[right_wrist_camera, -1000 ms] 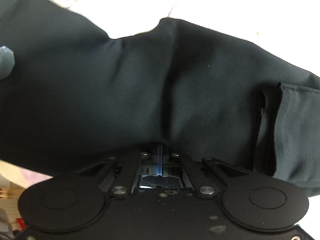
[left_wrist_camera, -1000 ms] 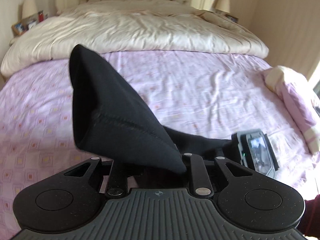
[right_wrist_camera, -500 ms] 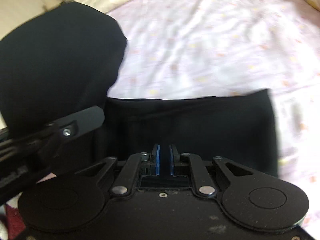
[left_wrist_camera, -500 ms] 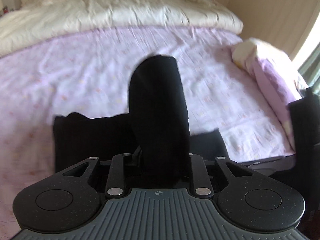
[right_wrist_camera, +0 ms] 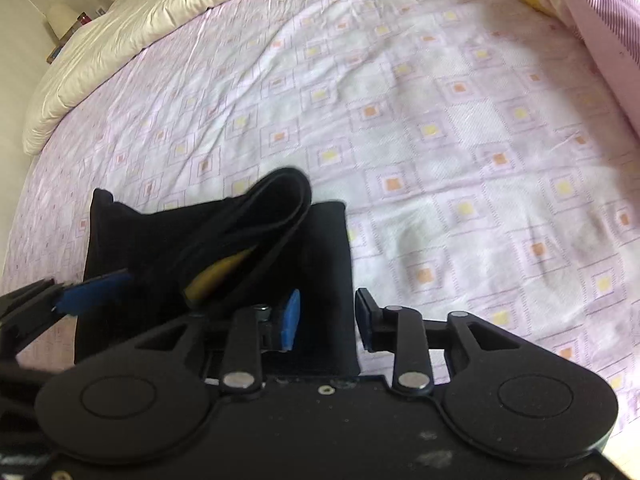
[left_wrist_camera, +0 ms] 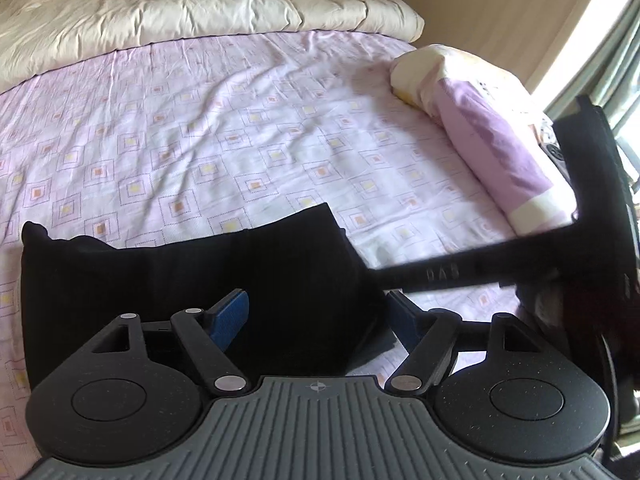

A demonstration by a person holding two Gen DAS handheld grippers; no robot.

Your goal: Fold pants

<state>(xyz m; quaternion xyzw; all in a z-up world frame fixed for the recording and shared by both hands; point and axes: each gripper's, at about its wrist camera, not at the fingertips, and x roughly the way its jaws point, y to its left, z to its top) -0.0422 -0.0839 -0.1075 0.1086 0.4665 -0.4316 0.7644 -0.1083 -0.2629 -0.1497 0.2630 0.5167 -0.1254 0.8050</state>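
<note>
The black pants (left_wrist_camera: 192, 276) lie folded in a short stack on the lilac patterned bed sheet (left_wrist_camera: 224, 132), close in front of both grippers. My left gripper (left_wrist_camera: 316, 314) hangs over the stack; its jaws are opening wide and the blue pads (left_wrist_camera: 230, 316) stand clear of the cloth. In the right wrist view the pants (right_wrist_camera: 136, 248) show a raised waistband loop (right_wrist_camera: 276, 200) with a yellow label inside. My right gripper (right_wrist_camera: 328, 314) sits over the stack's right edge, jaws opening, pads off the cloth. The left gripper's blue fingertip (right_wrist_camera: 94, 292) shows at the left.
A cream duvet (left_wrist_camera: 192, 4) is bunched across the head of the bed. A lilac and cream pillow (left_wrist_camera: 480, 128) lies at the right edge by a bright window. The right gripper's black body (left_wrist_camera: 592, 208) crosses the right side. A lamp (right_wrist_camera: 60, 20) stands at the far left.
Both grippers carried the lifted part of the pants over onto the rest, then opened and let go. The cloth now lies flat on the stack instead of standing up between the left fingers.
</note>
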